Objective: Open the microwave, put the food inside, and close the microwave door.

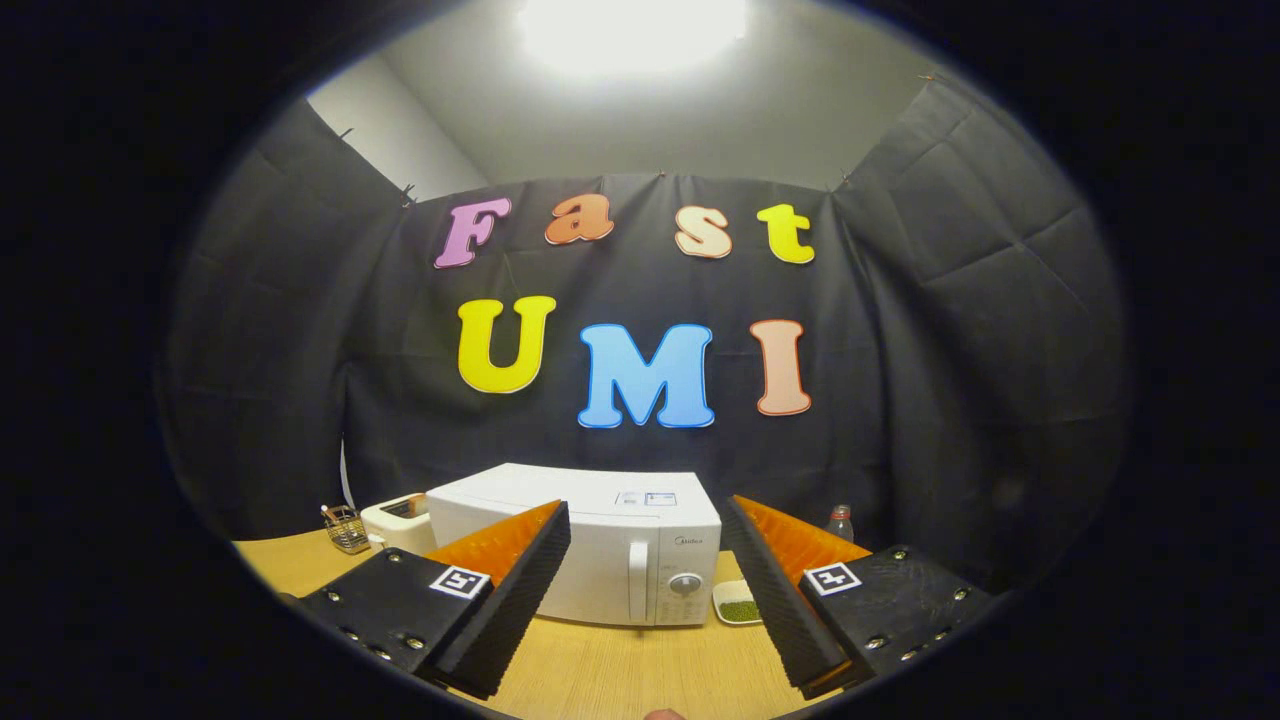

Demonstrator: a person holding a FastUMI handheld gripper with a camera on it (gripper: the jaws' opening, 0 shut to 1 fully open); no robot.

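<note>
Jaws spread wide and gripping nothing, my gripper [648,590] hangs above the table [620,670], facing the microwave [590,550], whose door is closed. Beyond the fingers, a dish [738,603] of green food sits just beside its right side. Left of it stand a toaster [398,520] and wire basket [346,528]; a bottle [840,522] stands at right.

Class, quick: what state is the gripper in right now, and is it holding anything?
Gripper: open, jaws wide apart, holding nothing; the closed microwave sits beyond them.
</note>
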